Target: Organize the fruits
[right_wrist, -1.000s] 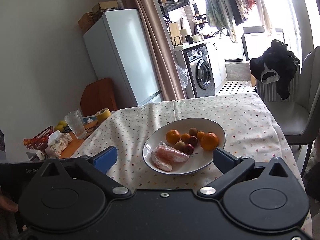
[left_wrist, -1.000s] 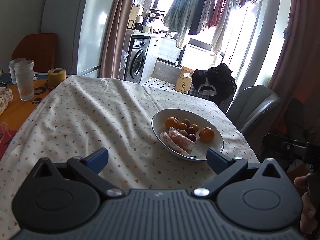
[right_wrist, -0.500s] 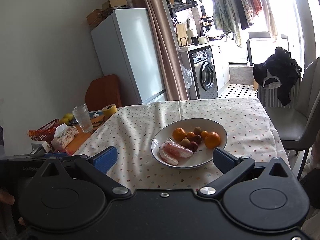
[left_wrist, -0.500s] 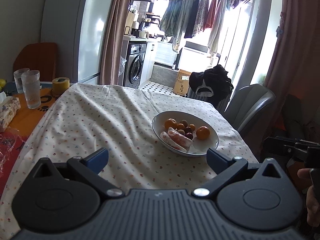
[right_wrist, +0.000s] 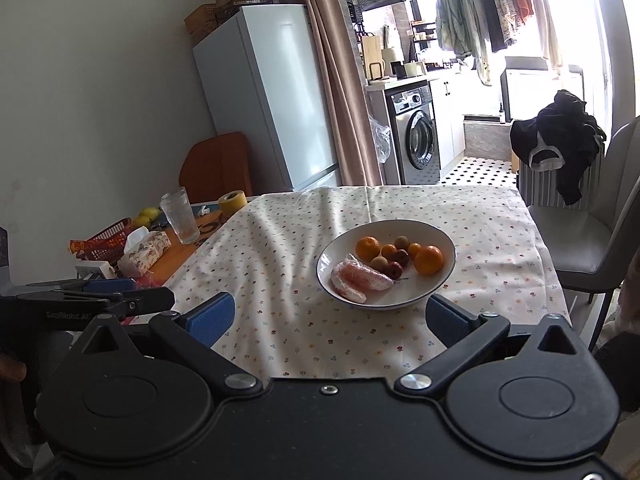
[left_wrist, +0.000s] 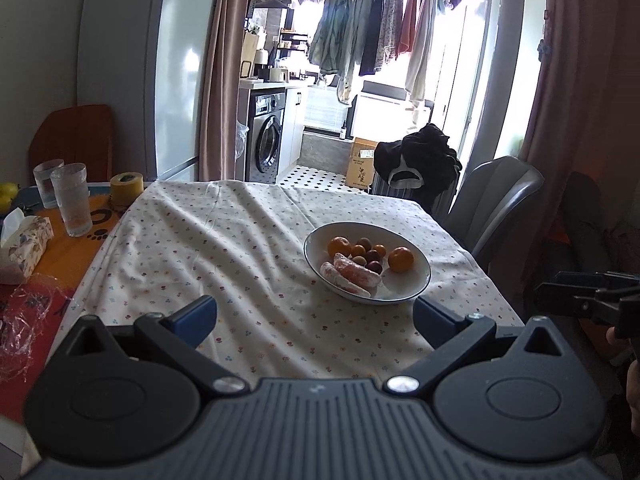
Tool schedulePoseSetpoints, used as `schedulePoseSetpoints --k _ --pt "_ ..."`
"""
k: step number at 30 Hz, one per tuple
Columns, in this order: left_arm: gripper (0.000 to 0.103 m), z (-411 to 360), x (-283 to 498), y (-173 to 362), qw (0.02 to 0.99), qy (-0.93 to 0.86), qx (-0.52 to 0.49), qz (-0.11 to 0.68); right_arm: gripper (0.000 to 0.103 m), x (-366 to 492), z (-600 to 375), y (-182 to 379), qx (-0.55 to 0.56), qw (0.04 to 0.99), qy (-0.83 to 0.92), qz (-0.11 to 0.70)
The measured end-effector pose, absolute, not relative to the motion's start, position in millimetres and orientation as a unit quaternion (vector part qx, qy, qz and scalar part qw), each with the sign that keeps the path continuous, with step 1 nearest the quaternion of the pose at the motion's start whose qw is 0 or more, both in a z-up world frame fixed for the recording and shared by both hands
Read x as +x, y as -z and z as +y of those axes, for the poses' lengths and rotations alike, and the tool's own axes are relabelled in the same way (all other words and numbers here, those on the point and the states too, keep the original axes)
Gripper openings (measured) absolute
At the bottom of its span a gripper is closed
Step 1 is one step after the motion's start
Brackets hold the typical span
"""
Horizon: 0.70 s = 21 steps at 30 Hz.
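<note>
A white bowl sits on the flowered tablecloth, toward the right side. It holds two oranges, several small brown and dark red fruits, and a plastic-wrapped reddish piece. My left gripper is open, empty, well back from the bowl near the table's front edge. My right gripper is also open and empty, held short of the bowl.
On the left stand drinking glasses, a yellow tape roll, a tissue pack and a red basket. A grey chair stands on the right.
Both grippers have pulled back and risen from the bowl, which looks smaller and farther now. Both stay open and empty.
</note>
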<state>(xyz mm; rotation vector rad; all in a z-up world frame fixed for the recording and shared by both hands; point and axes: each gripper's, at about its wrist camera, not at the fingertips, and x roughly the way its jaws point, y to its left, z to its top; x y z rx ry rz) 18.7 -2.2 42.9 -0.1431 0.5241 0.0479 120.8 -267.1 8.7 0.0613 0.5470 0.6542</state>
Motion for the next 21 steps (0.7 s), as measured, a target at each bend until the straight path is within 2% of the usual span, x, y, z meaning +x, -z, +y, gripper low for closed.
schedulePoseSetpoints --k 21 --pt "0.103 -5.1 17.9 -39.7 0.963 -0.021 -0.069 0.261 0.103 109.7 -260.8 -13.1 0.018 0.907 -0.328 0.262"
